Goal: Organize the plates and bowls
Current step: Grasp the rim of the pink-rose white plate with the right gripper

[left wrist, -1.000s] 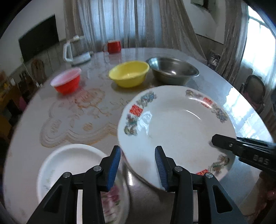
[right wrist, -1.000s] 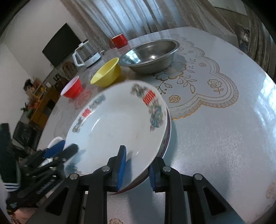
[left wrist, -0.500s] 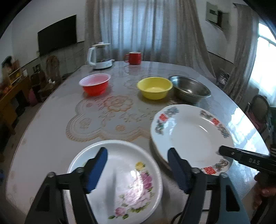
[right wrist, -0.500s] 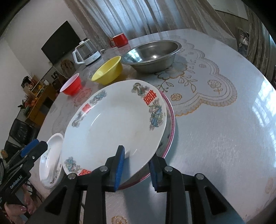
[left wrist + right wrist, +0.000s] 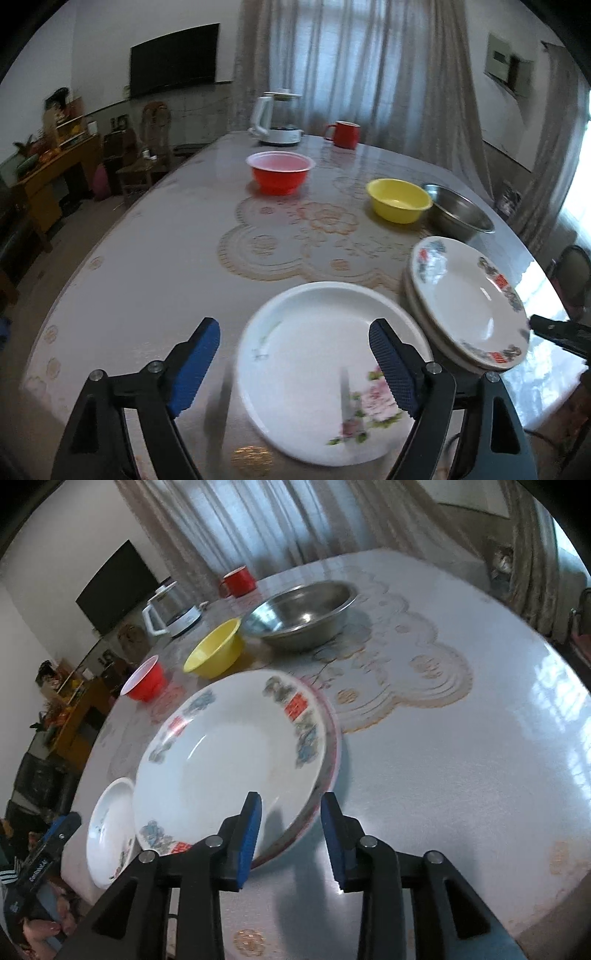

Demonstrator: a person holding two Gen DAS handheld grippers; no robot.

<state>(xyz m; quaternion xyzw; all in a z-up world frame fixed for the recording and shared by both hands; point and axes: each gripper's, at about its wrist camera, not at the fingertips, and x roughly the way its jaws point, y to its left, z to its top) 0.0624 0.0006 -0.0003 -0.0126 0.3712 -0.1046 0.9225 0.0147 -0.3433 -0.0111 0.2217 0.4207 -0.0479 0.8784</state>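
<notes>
A white plate with pink flowers lies flat on the table near its front edge. My left gripper hovers over it, its jaws opening wide, the pads clear of the plate. To the right a deep plate with red and blue patterns tops a short stack. In the right wrist view this patterned plate has its near rim between the jaws of my right gripper. Those jaws are opening, and the right pad stands off the rim. The flowered plate and the left gripper show at lower left.
Further back on the table stand a red bowl, a yellow bowl and a steel bowl. A white kettle and a red mug sit at the far edge. Chairs and a wooden cabinet surround the table.
My left gripper swung left from the patterned plate to above the flowered plate, and its jaws spread wide. The right gripper's jaws widened at the patterned plate's rim.
</notes>
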